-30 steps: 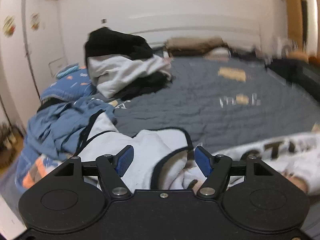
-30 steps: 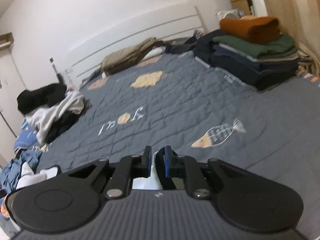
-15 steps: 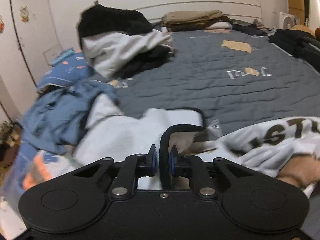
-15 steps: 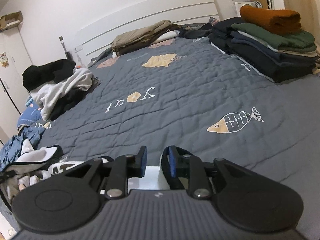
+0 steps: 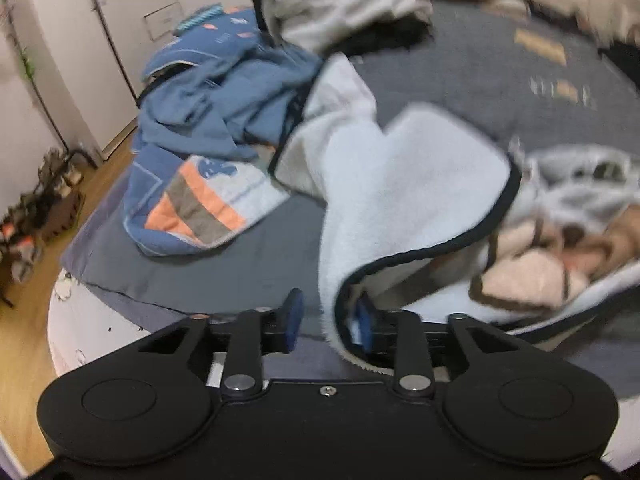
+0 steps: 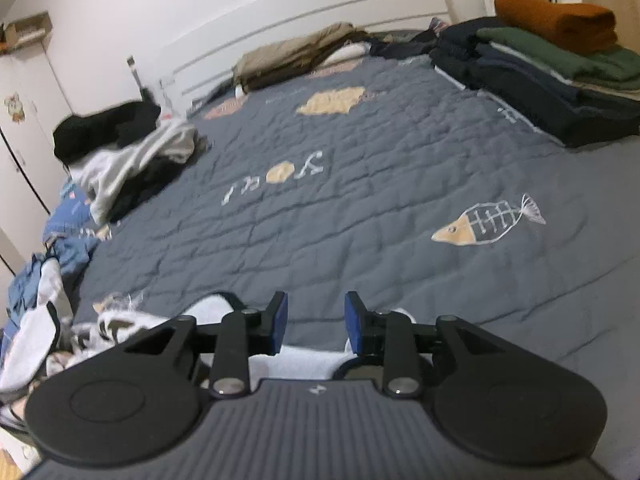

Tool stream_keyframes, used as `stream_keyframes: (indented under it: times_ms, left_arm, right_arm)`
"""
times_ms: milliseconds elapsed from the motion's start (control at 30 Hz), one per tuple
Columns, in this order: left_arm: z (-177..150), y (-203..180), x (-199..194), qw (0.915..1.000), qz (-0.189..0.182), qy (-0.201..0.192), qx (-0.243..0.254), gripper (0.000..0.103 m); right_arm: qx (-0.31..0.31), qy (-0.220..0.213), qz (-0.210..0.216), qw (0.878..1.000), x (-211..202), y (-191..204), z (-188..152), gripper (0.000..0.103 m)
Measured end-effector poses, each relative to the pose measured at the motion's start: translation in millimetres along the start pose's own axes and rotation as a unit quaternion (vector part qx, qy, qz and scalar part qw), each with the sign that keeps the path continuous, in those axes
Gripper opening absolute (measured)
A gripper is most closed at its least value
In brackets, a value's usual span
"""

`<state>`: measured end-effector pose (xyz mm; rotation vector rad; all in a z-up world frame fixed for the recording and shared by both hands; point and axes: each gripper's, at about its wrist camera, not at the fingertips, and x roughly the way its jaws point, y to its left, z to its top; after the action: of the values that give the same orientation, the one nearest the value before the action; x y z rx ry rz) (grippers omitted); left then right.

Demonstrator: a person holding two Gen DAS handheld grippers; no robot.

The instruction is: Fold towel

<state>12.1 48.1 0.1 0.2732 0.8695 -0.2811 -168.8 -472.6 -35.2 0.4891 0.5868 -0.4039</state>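
**Both grippers parted over the towel at the bed edge**

L gripper (image 5: 325,322): the 2 blue pads are spread apart, w/ a fold of the white towel (image 5: 404,184) hanging down between them. The cloth lies against the right-hand pad; the left-hand pad stands clear of it w/ a visible gap. So released, not clenched. The towel is fluffy, white, w/ a dark trim along its edge, and spreads from the gripper up and away across the grey bedspread (image 5: 224,264) near the corner of the bed. Just left of it sits a heap of blue clothes (image 5: 224,92) w/ an orange-striped piece in front; behind that a grey and black pile (image 5: 344,20). To the right, blurred white and tan fabric, can't tell what it is. Wood floor (image 5: 24,344) shows past the bed corner.

R gripper (image 6: 314,322): pads wide apart, nothing between them but bedspread (image 6: 360,208). White towel cloth (image 6: 300,356) shows directly under the fingers and beside each, on the quilt. Far right of the bed a folded stack (image 6: 560,76) w/ an orange item on top; a tan bundle (image 6: 296,56) by the headboard.
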Motion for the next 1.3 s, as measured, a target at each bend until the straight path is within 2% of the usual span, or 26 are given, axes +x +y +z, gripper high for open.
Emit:
stream_keyframes:
  times_ms: [133,167,233,333,533,667,833,933,967,1067,1133,1167,1200,1300]
  left_arm:
    - [10.4,-10.9,-32.7,0.9984,-0.042,-0.038,-0.001,0.036]
    - [12.9,-16.5,-38.7,0.9972,-0.055,-0.051,-0.002,0.042]
    - [16.9,-32.8,-45.8,0.9935,-0.087,-0.073,0.002,0.049]
    - [20.3,-62.0,-51.6,0.9857,-0.134,-0.1,0.016,0.05]
    - [13.2,-129.0,-34.5,0.9689,-0.227,-0.092,0.039,0.051]
    - [16.6,-172.9,-21.5,0.9534,-0.285,-0.085,0.049,0.051]
    - [23.5,-217.1,-13.0,0.9386,-0.325,-0.096,0.064,0.056]
    - [14.7,-228.9,-9.0,0.929,-0.35,-0.1,0.067,0.056]
    - [10.7,-229.8,-7.0,0.9274,-0.354,-0.1,0.069,0.056]
    - [3.5,-229.6,-1.8,0.9294,-0.35,-0.093,0.07,0.056]
    - [4.2,-227.2,0.4,0.9346,-0.337,-0.092,0.067,0.056]
    - [5.4,-226.1,1.2,0.9354,-0.336,-0.092,0.062,0.056]
    - [6.6,-225.1,1.9,0.936,-0.335,-0.092,0.058,0.056]
    - [10.6,-223.9,-0.3,0.9359,-0.335,-0.098,0.051,0.056]
  right_arm:
    - [-0.006,0.012,0.0,1.0,5.2,5.5,-1.1,0.034]
    - [-0.007,0.012,0.002,1.0,6.0,6.4,-0.6,0.039]
    - [-0.009,0.012,0.003,1.0,7.5,7.2,1.0,0.044]
    - [-0.02,0.024,-0.008,0.999,13.0,6.9,1.3,0.049]
    - [-0.02,0.038,-0.028,0.999,15.1,-2.0,0.8,0.05]
    - [-0.02,0.043,-0.043,0.998,14.7,-10.4,-0.3,0.051]
    - [-0.015,0.063,-0.053,0.996,24.8,-19.1,-2.8,0.052]
    - [-0.007,0.078,-0.049,0.996,32.6,-21.9,-8.6,0.052]
    - [-0.007,0.08,-0.042,0.996,33.6,-21.9,-11.3,0.052]
    - [-0.023,0.086,-0.031,0.996,35.4,-19.6,-22.6,0.052]
    - [-0.029,0.091,-0.021,0.995,35.0,-18.4,-29.9,0.049]
    - [-0.031,0.095,-0.013,0.995,34.6,-17.8,-33.8,0.044]
    - [-0.033,0.097,-0.004,0.995,33.8,-16.7,-36.9,0.032]
    - [-0.041,0.083,0.016,0.996,27.3,-10.4,-42.6,0.016]
